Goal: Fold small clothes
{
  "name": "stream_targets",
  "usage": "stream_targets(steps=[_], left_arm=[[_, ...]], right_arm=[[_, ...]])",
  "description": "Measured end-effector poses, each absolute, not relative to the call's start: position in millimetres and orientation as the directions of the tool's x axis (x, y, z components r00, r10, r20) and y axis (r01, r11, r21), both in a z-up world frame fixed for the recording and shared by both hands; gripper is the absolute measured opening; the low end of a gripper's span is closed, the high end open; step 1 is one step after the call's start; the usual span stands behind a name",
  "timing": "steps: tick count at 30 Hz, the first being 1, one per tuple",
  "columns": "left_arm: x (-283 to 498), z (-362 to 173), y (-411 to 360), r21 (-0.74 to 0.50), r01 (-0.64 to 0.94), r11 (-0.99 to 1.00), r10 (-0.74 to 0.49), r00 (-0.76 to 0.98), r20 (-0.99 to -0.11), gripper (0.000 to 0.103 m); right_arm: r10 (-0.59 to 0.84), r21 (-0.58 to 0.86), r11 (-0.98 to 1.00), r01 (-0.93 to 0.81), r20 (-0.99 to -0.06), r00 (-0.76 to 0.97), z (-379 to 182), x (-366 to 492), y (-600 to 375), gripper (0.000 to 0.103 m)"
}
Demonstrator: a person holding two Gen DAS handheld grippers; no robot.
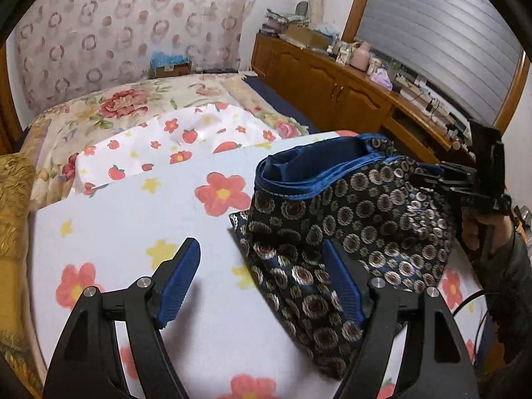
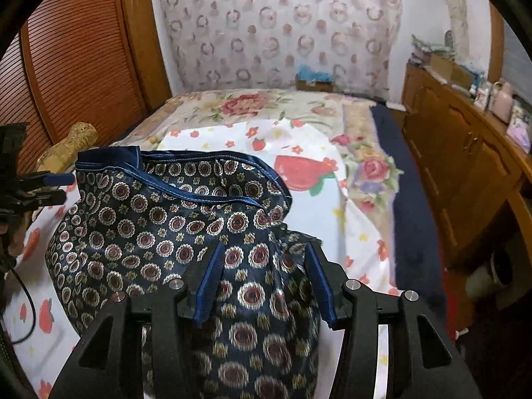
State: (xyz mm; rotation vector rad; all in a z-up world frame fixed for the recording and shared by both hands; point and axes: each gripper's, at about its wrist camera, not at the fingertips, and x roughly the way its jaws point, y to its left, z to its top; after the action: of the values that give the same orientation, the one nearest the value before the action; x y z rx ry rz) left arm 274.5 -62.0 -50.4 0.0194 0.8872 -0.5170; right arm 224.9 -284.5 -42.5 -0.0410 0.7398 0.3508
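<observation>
Dark patterned shorts (image 1: 349, 229) with a blue waistband lie bunched on a floral sheet (image 1: 133, 219). My left gripper (image 1: 262, 286) is open, its right finger over the shorts' near edge, holding nothing. In the left wrist view my right gripper (image 1: 432, 179) appears at the shorts' right side, with cloth in its jaws. In the right wrist view the shorts (image 2: 166, 219) fill the foreground. My right gripper (image 2: 266, 282) has cloth running between its half-closed fingers. The left gripper (image 2: 50, 186) shows at the far left, near the waistband.
The sheet covers a bed with a flowered blanket (image 1: 126, 103) behind. A wooden cabinet (image 1: 332, 83) cluttered with items runs along the right. A gold cushion (image 2: 69, 146) lies at the left by a slatted wooden door (image 2: 73, 60). A cardboard box (image 1: 171, 66) sits by the far wall.
</observation>
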Motion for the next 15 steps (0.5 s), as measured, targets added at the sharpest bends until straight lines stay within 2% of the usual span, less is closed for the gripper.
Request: stream_targets(steps=[2,3,4,8,13,15], left_arm=[[280.8,-53.8,-67.0,-0.188,0.445,0.875,-0.421,0.509,-0.751,0.077],[283.5,-55.3,-68.6,-0.192,0.447,0.873,-0.425,0.506,-0.751,0.077],[286.3,-56.1,-69.6,-0.196,0.447,0.873,-0.427,0.502,-0.752,0.077],[295.6,-62.2,-69.1,-0.194,0.428,0.883,-0.410,0.502,-0.761,0.077],[303.4,-72.3,-66.4,-0.241,0.407,0.881,-0.429,0.472,-0.770,0.077],[304.4,-76.7,-67.7,-0.257,0.408,0.876,-0.439,0.454,-0.775,0.073]], right_arm=[[0.337,0.119,0.929,-0.351,-0.668,0.664,-41.8,228.2,-287.5,0.034],[0.355,0.134,0.922,-0.364,-0.665,0.657,-41.5,231.3,-290.8,0.011],[0.358,0.133,0.922,-0.364,-0.650,0.670,-39.1,229.4,-296.1,0.007],[0.264,0.112,0.962,-0.251,-0.622,0.737,-32.2,227.9,-314.7,0.005],[0.241,0.088,0.966,-0.241,-0.630,0.738,-30.0,221.6,-306.4,0.005],[0.237,0.085,0.968,-0.237,-0.632,0.738,-29.7,225.5,-307.8,0.005]])
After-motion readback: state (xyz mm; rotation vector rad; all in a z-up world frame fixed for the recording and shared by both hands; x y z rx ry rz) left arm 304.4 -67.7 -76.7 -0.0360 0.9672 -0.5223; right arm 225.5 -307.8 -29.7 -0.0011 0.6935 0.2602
